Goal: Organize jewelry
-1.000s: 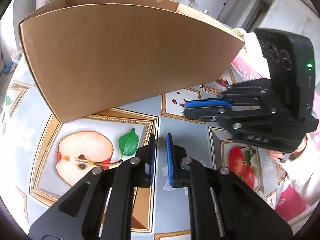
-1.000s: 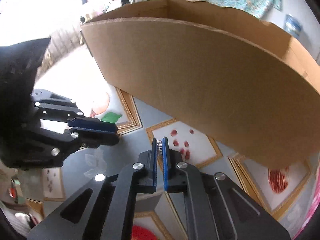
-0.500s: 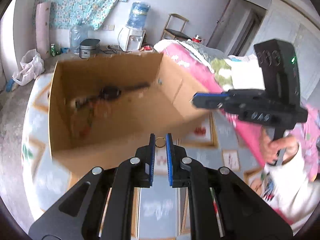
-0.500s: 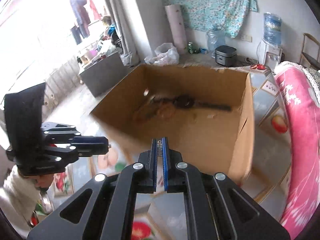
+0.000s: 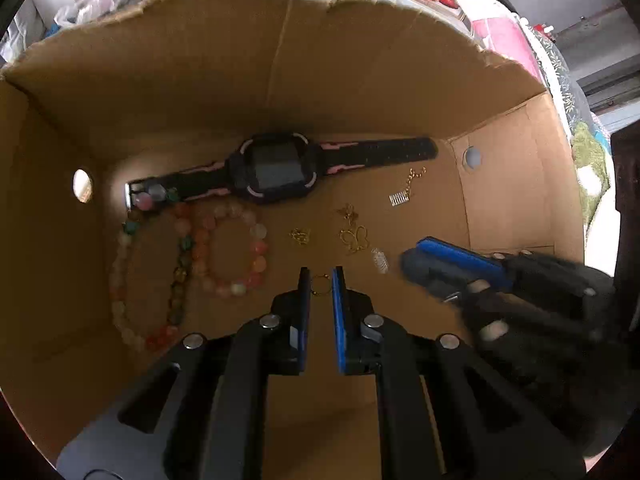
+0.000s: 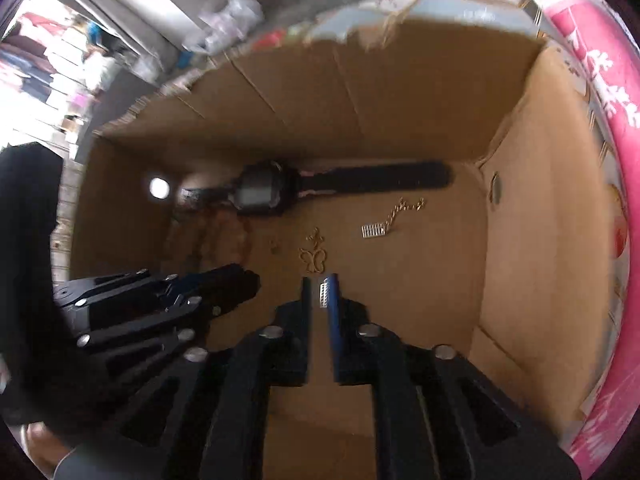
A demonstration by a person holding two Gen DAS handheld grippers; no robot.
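1. Gripping a small gold ring (image 5: 320, 284) between its pads, the left gripper (image 5: 321, 280) hangs inside the cardboard box (image 5: 508, 208).
2. The right gripper (image 6: 320, 292) is opening; a silver piece (image 6: 323, 295) sits between its jaws.
3. On the box floor: one watch (image 5: 276, 168) along the far wall, two bead bracelets (image 5: 228, 252) by the left wall.

Both wrist cameras are looking steeply down, close above the cardboard box (image 5: 360, 80), each framing the other gripper; both are sharing the watch (image 5: 276, 170) and box floor, the right view being somewhat blurred
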